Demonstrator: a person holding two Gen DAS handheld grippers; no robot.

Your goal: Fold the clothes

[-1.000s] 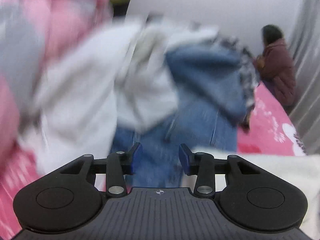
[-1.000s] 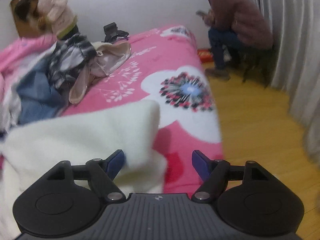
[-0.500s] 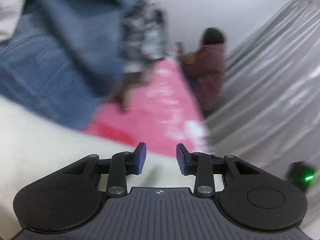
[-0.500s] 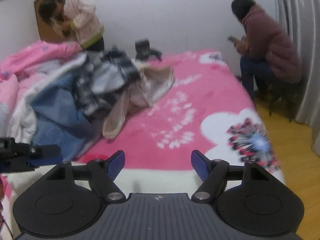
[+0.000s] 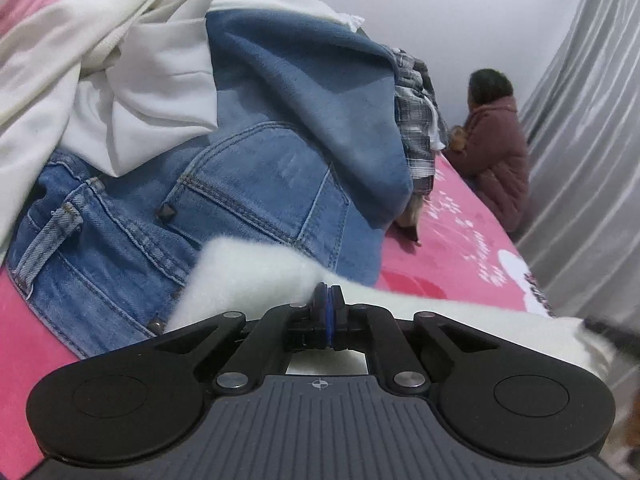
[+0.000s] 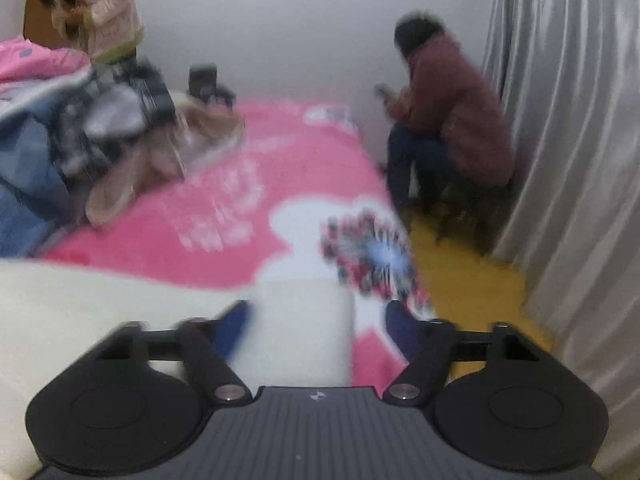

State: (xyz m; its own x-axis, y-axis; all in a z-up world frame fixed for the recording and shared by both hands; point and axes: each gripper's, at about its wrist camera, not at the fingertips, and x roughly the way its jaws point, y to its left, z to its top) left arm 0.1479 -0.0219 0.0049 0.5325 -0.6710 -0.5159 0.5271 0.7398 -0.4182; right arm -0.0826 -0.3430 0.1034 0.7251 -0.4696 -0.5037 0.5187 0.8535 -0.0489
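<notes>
Gripping the fleece garment in closed jaws, the left gripper holds one edge; the right gripper's jaws are closing around the other, near the bed's edge; lifting likely follows.

No readable text, label, brand or number shows in either view.

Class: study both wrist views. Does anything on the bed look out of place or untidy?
Yes. A jumbled heap of unfolded clothes sits on the pink bed cover: jeans, a white top and a plaid garment lie crumpled over one another, not stacked.
</notes>
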